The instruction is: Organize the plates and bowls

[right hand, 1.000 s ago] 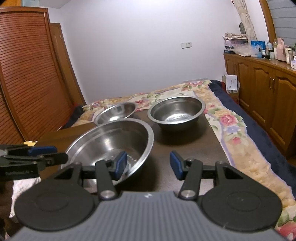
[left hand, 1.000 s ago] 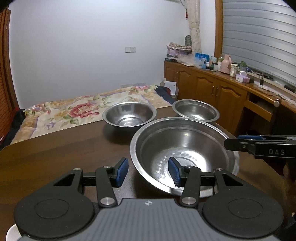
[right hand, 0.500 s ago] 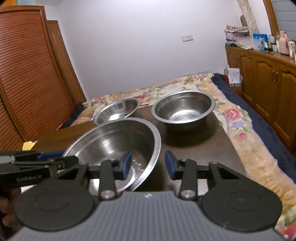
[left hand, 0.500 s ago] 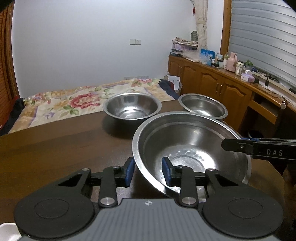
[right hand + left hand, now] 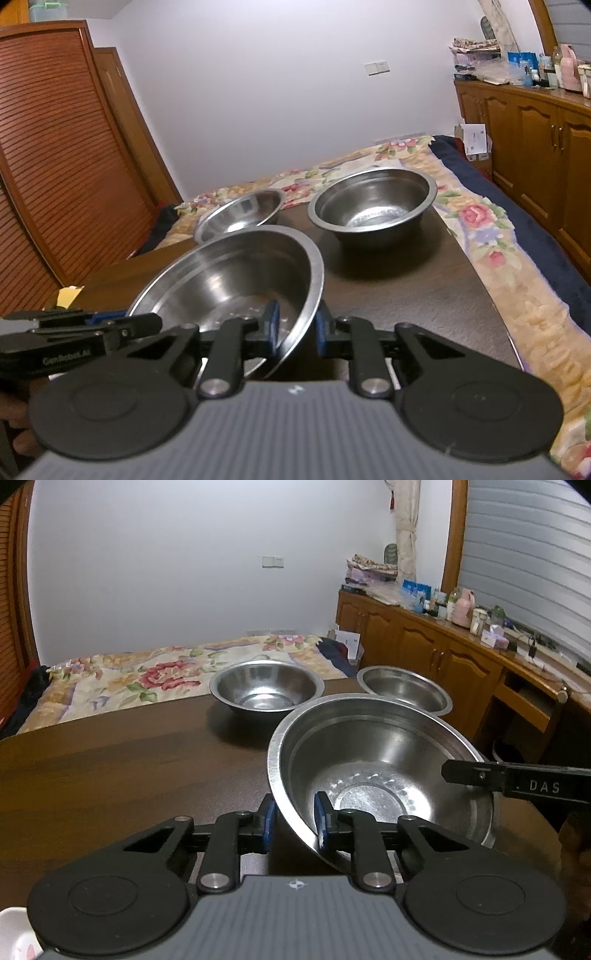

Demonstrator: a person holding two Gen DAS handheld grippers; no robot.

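Steel large bowl (image 5: 384,771), thin, rigid and likely slick, taken at opposite rims as left hand-held gripper (image 5: 293,821) and right hand-held gripper (image 5: 295,328) are closing across its wall.

A dark brown wooden table (image 5: 110,775) carries three steel bowls: a deep bowl (image 5: 266,690) and a shallow bowl (image 5: 404,692) near its far edge, and a wide basin (image 5: 380,771) nearer, tilted, whether touching the wood unclear.
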